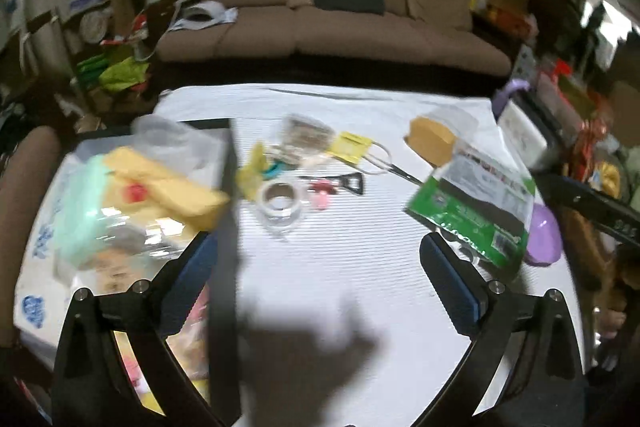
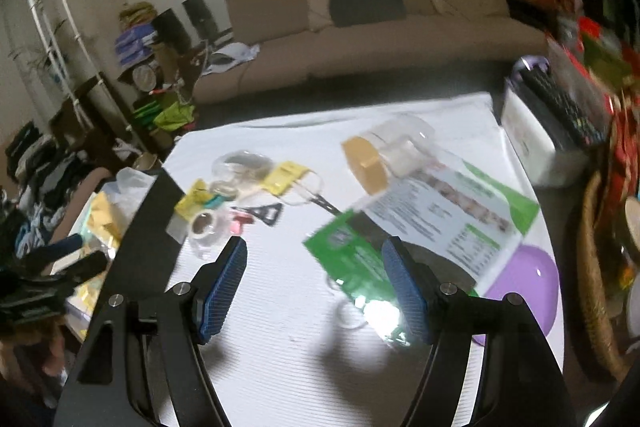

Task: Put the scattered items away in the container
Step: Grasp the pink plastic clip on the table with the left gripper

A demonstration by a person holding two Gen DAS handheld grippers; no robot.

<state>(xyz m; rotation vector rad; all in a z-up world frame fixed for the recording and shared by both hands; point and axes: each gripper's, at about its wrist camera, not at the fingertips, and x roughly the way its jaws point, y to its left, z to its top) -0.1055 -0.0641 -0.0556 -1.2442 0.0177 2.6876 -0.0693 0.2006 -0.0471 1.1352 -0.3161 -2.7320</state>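
Observation:
The black-rimmed container [image 1: 224, 187] stands at the table's left, holding yellow sponges [image 1: 168, 183] and packets; it also shows in the right wrist view [image 2: 148, 227]. Scattered items lie mid-table: a tape roll [image 1: 280, 205], a black bottle opener [image 1: 352, 183], a yellow tag [image 1: 350, 147], a clear bag [image 1: 308, 135]. A green packet [image 1: 476, 207], an orange-lidded jar [image 1: 434, 141] and a purple bowl [image 1: 544, 235] lie at the right. My left gripper [image 1: 318, 255] is open and empty above the cloth. My right gripper [image 2: 314, 263] is open, beside the green packet [image 2: 356, 259].
A white striped cloth [image 1: 340, 287] covers the table. A brown sofa [image 1: 320, 27] stands behind it. A white box with a keyboard [image 2: 552, 131] sits at the far right, a wicker basket [image 2: 596, 287] beside it. Clutter fills the floor at the left.

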